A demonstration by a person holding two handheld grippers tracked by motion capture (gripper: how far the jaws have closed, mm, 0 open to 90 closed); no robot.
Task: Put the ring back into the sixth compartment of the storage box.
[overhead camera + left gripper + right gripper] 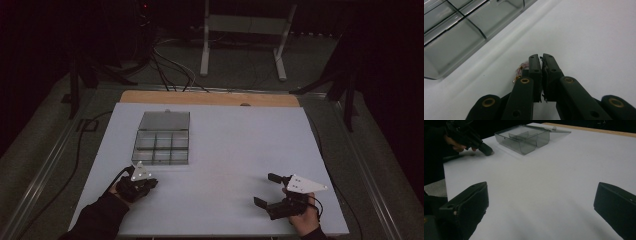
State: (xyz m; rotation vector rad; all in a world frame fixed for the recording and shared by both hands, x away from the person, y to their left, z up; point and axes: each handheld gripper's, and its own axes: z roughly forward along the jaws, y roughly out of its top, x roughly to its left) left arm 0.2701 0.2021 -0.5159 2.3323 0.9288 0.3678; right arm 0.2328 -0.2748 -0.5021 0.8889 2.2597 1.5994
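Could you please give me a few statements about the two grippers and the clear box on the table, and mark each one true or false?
1. The clear compartment box has its lid folded open. True.
2. The right gripper is closed tight. False: its jaws stand wide apart over bare table.
3. The left gripper has its jaws pressed together. True; a small pinkish item with gold bits lies right beside them, and whether it is gripped cannot be told.
4. The box sits nearer the right gripper. False: it lies just beyond the left gripper.
5. The right gripper holds the box. False: it is well apart from it.
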